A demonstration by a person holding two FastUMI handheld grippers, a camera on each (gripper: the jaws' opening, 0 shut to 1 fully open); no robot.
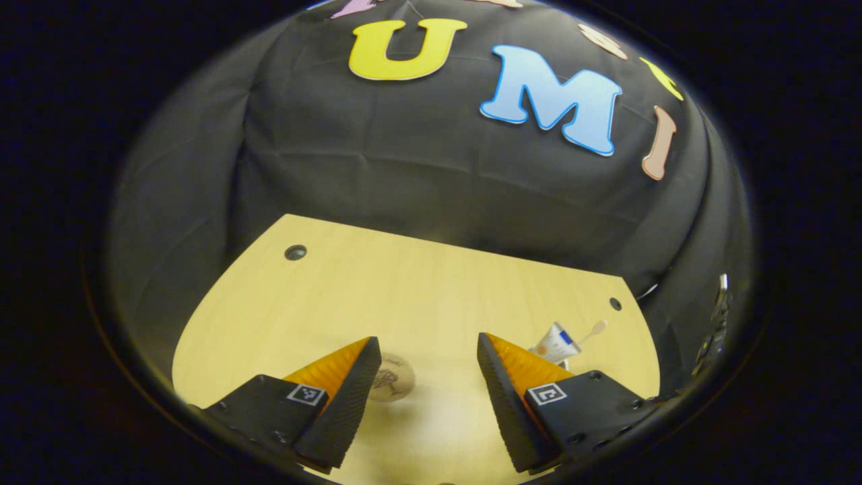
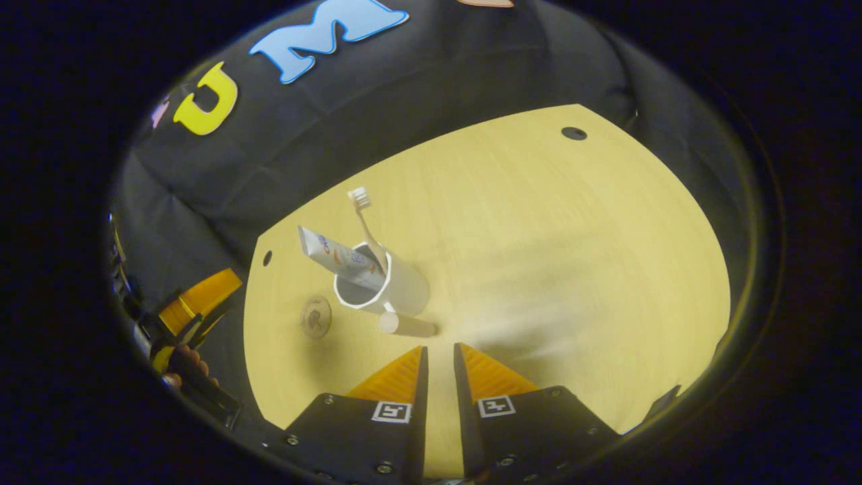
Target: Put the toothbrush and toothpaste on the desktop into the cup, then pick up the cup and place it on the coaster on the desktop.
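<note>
In the right gripper view, the right claw (image 2: 439,360) is nearly closed: its two orange fingers with black pads stand almost parallel, with only a thin gap between them, and they grip nothing. It hovers above the pale yellow wooden surface (image 2: 552,256). Just beyond its fingertips stands the white cylindrical cup with a handle (image 2: 397,289), and the handle points toward the claw. Inside the cup are the white toothpaste tube with red and blue print (image 2: 337,254), which leans out over the rim to the left, and the cream-coloured toothbrush (image 2: 367,225), whose bristle head rises above the cup. To the left of the cup, near but apart from it, the small round wooden coaster (image 2: 316,316) lies flat on the surface. The cup is not on the coaster. At the left edge of this view, the left claw (image 2: 195,300) shows with a hand (image 2: 188,364) holding it.

In the left gripper view, the left claw (image 1: 424,357) is wide open and empty, above the surface (image 1: 404,283). The coaster (image 1: 392,378) lies between its fingers, partly hidden by the left finger. Beyond the right finger, the toothpaste tube (image 1: 557,342) and the toothbrush (image 1: 594,330) show, while the cup is almost hidden behind that finger.
</note>
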